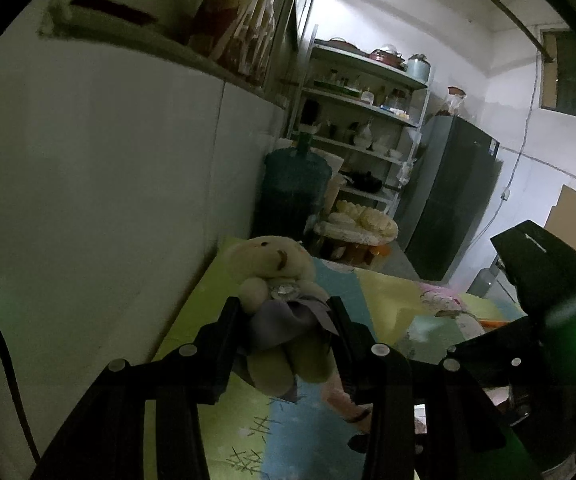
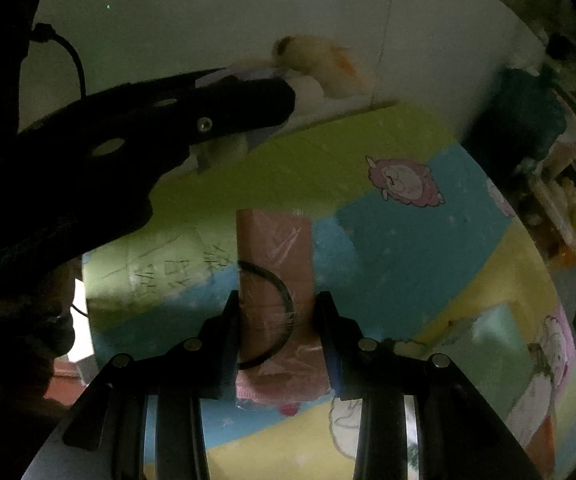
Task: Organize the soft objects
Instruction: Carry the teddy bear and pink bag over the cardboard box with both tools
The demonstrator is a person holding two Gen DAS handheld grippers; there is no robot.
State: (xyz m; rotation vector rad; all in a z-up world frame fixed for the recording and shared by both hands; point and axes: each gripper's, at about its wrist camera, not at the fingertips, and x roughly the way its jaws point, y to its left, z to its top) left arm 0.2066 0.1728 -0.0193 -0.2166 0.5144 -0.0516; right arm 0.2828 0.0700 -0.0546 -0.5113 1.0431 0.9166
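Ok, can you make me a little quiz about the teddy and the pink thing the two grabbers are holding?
1. True or false: the left gripper is shut on the cream plush teddy in a purple dress.
2. What does the right gripper hold? A) a pink folded cloth in clear plastic wrap with a black band; B) a green bottle; C) nothing.
3. Fill in: below both grippers lies a colourful play ___ with cartoon sheep.

Key:
1. True; its fingers press the teddy's middle.
2. A; the cloth sits clamped between the fingers.
3. Mat.
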